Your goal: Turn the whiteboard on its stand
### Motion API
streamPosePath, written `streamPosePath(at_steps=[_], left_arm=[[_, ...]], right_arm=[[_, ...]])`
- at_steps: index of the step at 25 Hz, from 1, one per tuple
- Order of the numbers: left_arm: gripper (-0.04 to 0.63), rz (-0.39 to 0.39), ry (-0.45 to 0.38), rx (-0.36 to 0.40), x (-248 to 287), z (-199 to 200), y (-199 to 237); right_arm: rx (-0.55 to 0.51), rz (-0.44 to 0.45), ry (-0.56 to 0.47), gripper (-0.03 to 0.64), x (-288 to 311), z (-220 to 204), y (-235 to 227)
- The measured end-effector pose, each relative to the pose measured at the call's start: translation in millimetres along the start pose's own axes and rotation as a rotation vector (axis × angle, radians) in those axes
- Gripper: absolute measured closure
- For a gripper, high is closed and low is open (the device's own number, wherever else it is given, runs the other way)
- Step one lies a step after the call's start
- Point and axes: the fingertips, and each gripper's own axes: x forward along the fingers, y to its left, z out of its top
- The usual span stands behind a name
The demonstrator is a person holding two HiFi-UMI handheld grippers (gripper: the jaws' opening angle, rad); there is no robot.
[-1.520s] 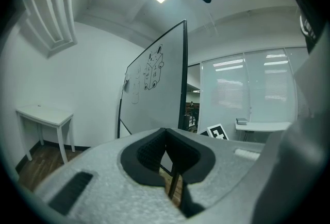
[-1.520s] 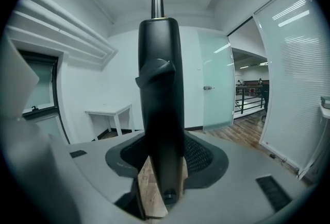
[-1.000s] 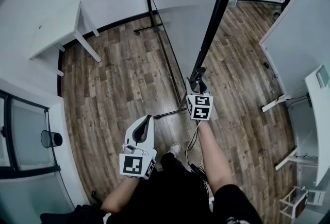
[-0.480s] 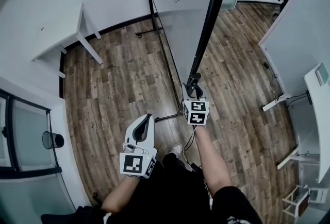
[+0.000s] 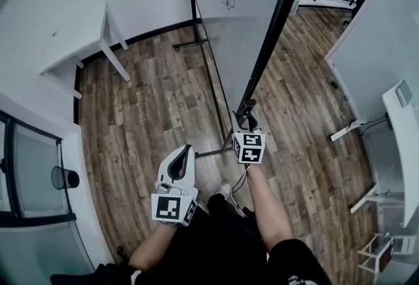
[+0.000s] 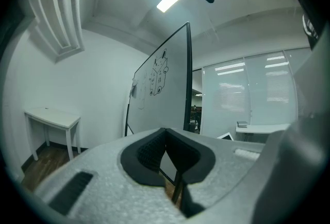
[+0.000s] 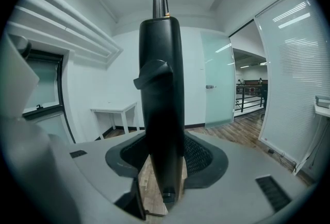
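**You grip the whiteboard [image 5: 230,35] by its black edge frame, right claw [image 5: 247,114] clamped on.**
Stiff, broad, likely top-heavy: swing it slowly from there; your left claw [image 5: 182,154] appears closed, empty.

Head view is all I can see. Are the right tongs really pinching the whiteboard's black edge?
Observer: Yes. In the right gripper view the right tongs are closed on the whiteboard, with a pad on each side of its black edge bar.
Operator: Are the left tongs holding anything?
Observer: No. The left gripper view shows the left tongs shut and empty. The whiteboard stands beyond them, with drawings on its face.
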Motion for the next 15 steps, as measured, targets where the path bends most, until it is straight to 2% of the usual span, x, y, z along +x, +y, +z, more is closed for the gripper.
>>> streamPosePath(at_steps=[15], left_arm=[[0.583, -0.021, 0.009, 0.008, -94.7, 0.8, 31.5]], right_arm=[[0.025, -0.043, -0.017, 0.420, -52.4, -21.9, 56.0]])
